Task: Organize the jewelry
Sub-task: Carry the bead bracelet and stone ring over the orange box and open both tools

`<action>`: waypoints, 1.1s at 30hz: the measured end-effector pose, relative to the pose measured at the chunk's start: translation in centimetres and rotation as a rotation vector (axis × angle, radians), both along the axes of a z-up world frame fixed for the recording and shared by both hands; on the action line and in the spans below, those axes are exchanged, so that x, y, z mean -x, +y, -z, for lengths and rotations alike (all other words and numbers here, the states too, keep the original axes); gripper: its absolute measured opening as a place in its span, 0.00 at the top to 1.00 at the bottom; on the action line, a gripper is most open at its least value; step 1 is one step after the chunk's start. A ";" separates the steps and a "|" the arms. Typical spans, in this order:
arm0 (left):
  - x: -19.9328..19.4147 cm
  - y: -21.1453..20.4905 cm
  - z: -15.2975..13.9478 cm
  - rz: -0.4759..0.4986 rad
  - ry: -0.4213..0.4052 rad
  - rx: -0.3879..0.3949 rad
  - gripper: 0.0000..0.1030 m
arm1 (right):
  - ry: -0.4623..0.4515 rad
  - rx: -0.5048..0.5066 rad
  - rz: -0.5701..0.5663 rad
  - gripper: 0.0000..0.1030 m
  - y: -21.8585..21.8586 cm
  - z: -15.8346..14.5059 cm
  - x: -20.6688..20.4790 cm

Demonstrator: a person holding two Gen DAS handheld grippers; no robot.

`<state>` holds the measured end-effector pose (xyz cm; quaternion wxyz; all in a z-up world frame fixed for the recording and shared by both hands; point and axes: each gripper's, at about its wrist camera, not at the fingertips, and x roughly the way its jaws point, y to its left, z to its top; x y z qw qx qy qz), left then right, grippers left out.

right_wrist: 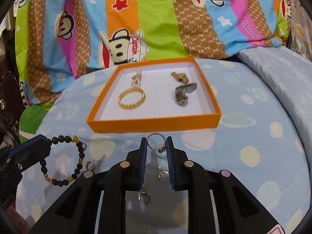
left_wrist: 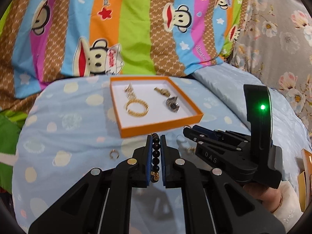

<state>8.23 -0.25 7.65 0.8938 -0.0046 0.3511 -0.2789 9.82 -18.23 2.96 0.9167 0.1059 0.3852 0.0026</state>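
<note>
Both tongs are loaded: my left gripper [left_wrist: 156,137] is clenched on the black bead bracelet [right_wrist: 64,159], which hangs as a loop from its pads, and my right gripper [right_wrist: 156,139] pinches the silver ring [right_wrist: 156,142] upright between its blue pads [right_wrist: 143,152]. Orange tray [right_wrist: 154,123] sits just ahead of both, near wall facing me, near half of its white floor bare. Inside: gold bangle [right_wrist: 131,98] and gold chain [right_wrist: 136,78] left, two watch-like pieces [right_wrist: 182,89] right. Loose small rings [right_wrist: 90,165] lie on the dotted blue bedcover [right_wrist: 253,136] under my tongs. Open cover extends to the right of the tray; striped cartoon quilt [right_wrist: 156,19] crowds its far edge.
</note>
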 end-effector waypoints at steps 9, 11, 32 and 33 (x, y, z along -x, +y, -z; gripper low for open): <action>-5.0 -4.4 -3.2 0.063 -0.064 0.103 0.93 | -0.040 -0.020 0.033 0.82 -3.4 -1.7 -3.5; -6.4 -5.3 -2.6 0.068 -0.043 0.118 0.93 | -0.039 -0.030 0.035 0.82 -3.7 -1.6 -4.6; -11.8 -3.5 4.4 -0.129 0.054 0.056 0.46 | -0.013 -0.032 0.038 0.80 -3.8 1.9 -7.1; -11.3 -3.0 4.0 -0.152 0.030 0.048 0.46 | -0.031 -0.043 0.046 0.80 -4.0 1.5 -6.9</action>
